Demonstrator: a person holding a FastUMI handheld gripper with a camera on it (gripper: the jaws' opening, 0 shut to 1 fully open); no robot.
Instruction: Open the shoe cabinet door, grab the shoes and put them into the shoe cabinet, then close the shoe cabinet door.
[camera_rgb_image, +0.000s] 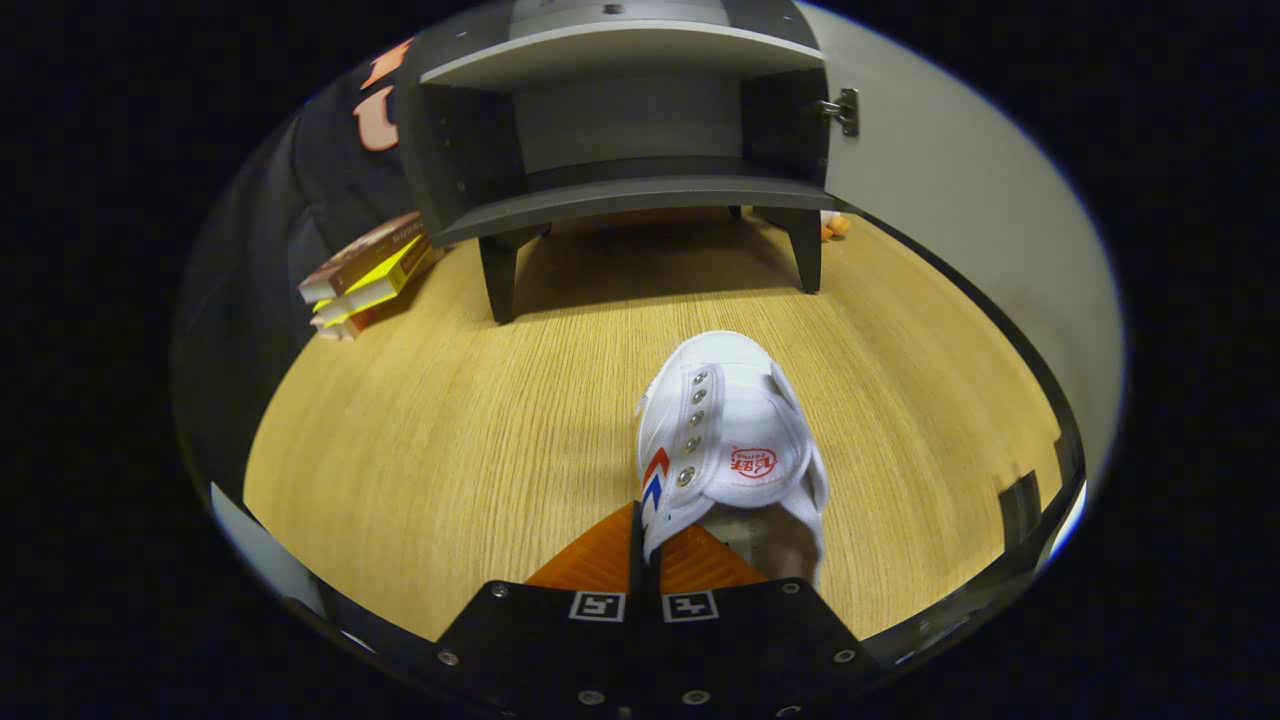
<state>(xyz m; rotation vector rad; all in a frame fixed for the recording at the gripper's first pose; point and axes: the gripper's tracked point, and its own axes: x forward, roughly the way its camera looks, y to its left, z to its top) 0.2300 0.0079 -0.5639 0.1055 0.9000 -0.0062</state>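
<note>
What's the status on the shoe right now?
Tool shut on white shoe's side wall. Cabinet door open, shelves bare. Floor path ahead unobstructed.

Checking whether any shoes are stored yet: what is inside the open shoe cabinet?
The shoe cabinet shows two bare shelves and a grey back panel; its corners are too dark to judge. The white shoe is outside, its side wall pinched in the tool.

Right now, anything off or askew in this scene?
Nothing damaged or spilled. The gripper is shut on the side wall of the white shoe, which hangs toe-forward. The shoe cabinet stands ahead, its door open. Only clutter: stacked boxes lie askew left of the cabinet and a small orange object sits behind its right leg.
</note>
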